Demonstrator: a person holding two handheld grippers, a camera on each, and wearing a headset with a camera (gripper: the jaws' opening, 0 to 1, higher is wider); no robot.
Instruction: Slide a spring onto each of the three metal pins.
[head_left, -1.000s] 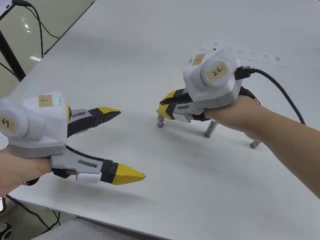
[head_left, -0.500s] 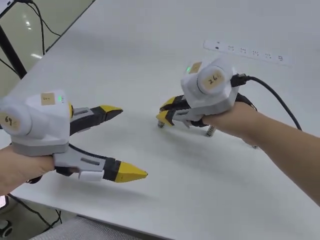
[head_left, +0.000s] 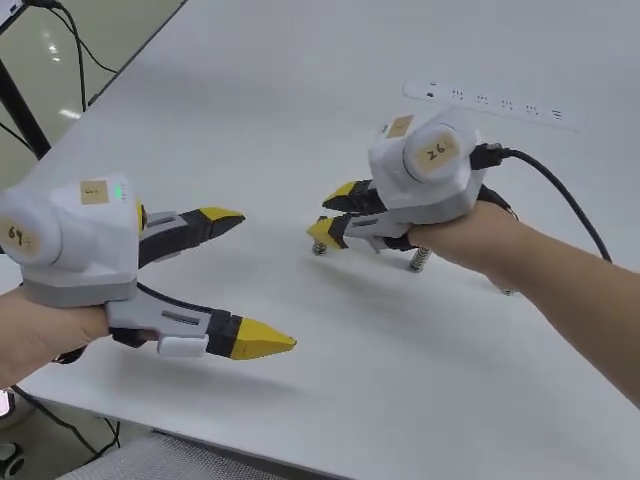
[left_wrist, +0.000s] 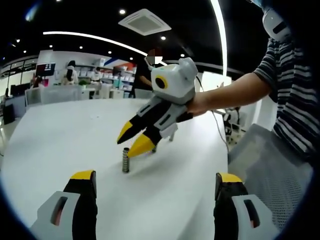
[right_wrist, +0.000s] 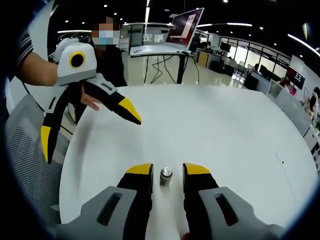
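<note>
Right gripper (head_left: 331, 211): jaws part open, tips either side of the end spring (right_wrist: 165, 175) with a small gap each side, not clamping it. That spring stands upright on the white table (head_left: 300, 110), with a metal top showing inside the coil. A second spring (head_left: 421, 260) stands beside the first, further back under the right hand (head_left: 470, 235). Left gripper (head_left: 260, 280): jaws spread wide, holding nothing, well apart from the end spring on the person's side and pointing toward it. Power strip (head_left: 490, 103) lies well beyond the spring, across the table.
</note>
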